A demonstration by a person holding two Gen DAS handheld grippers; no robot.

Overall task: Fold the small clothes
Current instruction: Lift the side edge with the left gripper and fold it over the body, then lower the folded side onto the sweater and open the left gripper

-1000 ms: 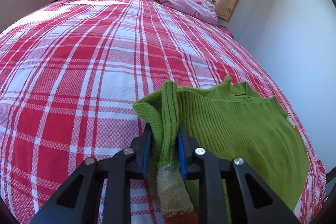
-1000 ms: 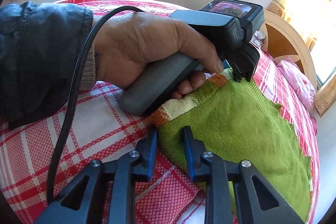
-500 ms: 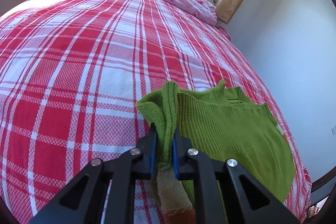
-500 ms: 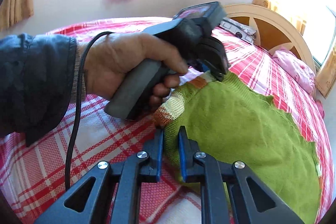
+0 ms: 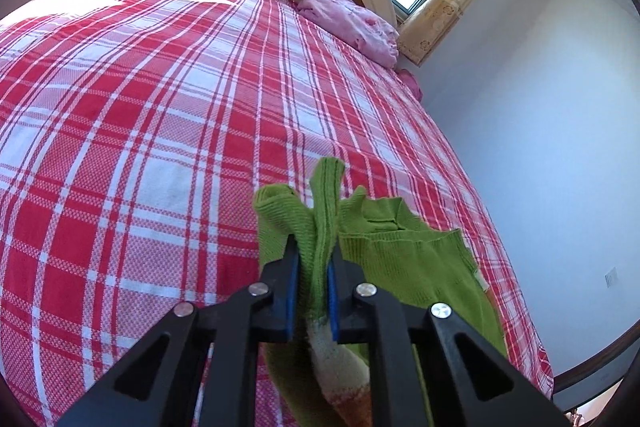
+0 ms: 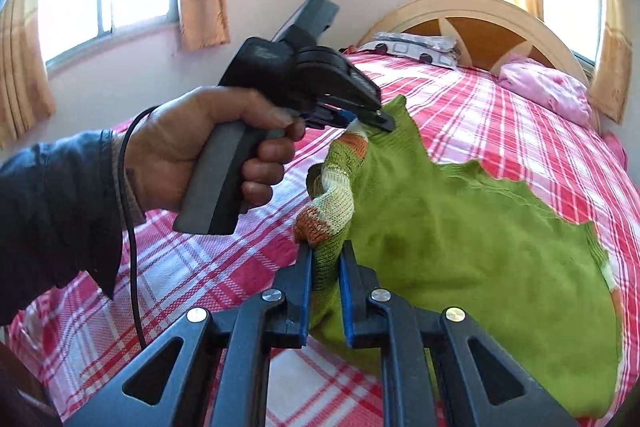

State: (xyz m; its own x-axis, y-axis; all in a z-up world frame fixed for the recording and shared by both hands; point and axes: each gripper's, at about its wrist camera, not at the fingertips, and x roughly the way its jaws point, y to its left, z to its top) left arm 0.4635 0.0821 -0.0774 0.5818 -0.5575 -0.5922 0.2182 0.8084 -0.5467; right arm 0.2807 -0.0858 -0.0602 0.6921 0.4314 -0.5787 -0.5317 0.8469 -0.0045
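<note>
Left gripper (image 5: 313,277) and right gripper (image 6: 325,269) each clamp the striped hem of the green knit sweater (image 6: 460,239); we note it partly lifted off the plaid bed (image 5: 160,131).

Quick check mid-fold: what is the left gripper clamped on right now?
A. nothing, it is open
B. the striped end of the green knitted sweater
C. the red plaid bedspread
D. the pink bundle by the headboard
B: in the right wrist view the left gripper pinches the green knitted sweater at its orange-and-cream striped edge, lifted off the red plaid bedspread.
</note>
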